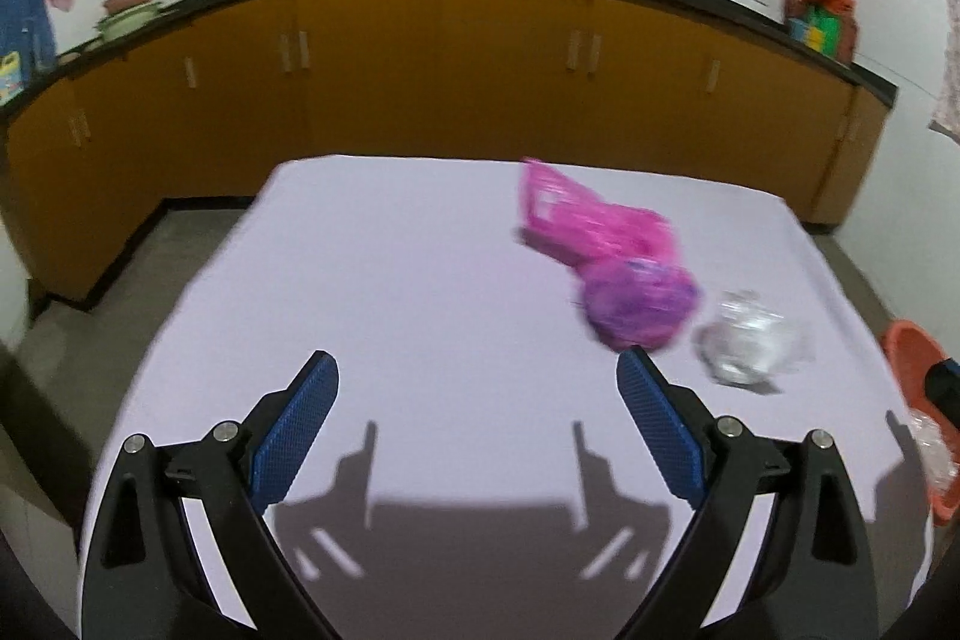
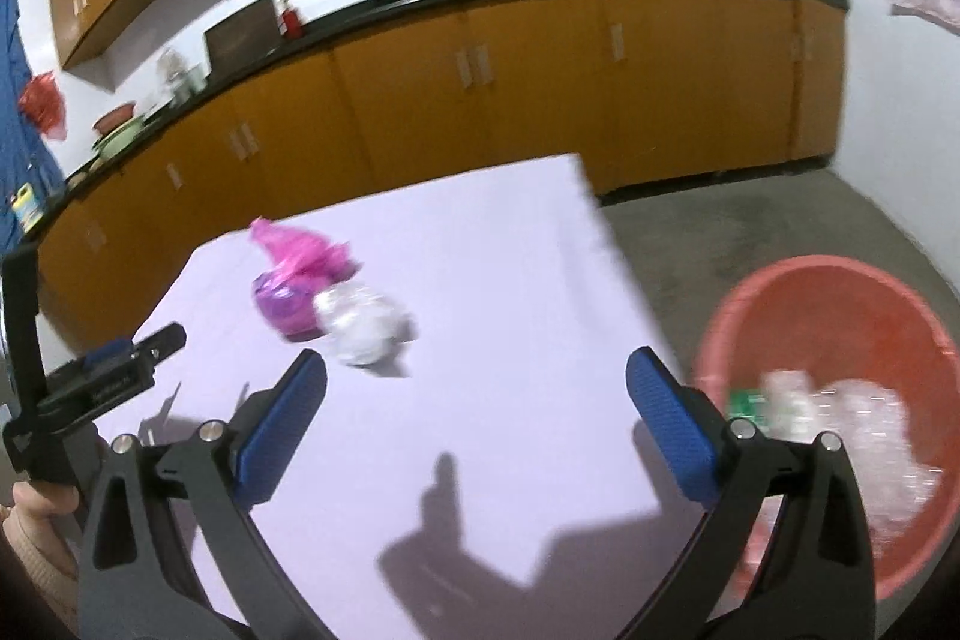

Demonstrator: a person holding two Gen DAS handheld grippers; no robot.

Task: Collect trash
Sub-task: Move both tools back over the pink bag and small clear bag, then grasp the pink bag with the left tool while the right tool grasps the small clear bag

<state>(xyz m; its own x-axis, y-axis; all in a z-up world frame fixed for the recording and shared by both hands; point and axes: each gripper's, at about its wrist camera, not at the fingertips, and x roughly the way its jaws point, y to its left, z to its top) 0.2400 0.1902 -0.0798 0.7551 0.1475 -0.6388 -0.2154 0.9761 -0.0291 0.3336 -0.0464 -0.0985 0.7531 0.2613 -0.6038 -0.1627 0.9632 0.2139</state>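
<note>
Left tongs (image 1: 477, 370) filling the lower part of the left wrist view, blue pads spread wide, nothing between them, hanging over bare counter (image 1: 420, 250). Right tongs (image 2: 477, 370) likewise spread and empty in the lower part of the right wrist view, straddling the counter's right edge.

Trash remaining on the counter: a pink bag (image 1: 591, 214) lying right of centre, a purple wad (image 1: 636, 304) touching its near end, and a crumpled clear wrapper (image 1: 744, 346) just beside the wad, toward the right edge. In the right wrist view the same three are sitting left of centre, the wrapper (image 2: 363, 328) nearest the tongs. All are blurred; finer detail cannot be told.

Red tub (image 2: 840, 316) standing on the floor at lower right of the right wrist view, just beside the counter edge, already holding clear plastic scraps (image 2: 852, 430) and something green.

Judgement: both tongs are between picks, with part of the trash binned and three pieces left. The next move calls for closing on a piece, likely the wrapper. It is light and crinkly, so it needs a pinch through its bulk, then a carry over the counter edge to the tub.
</note>
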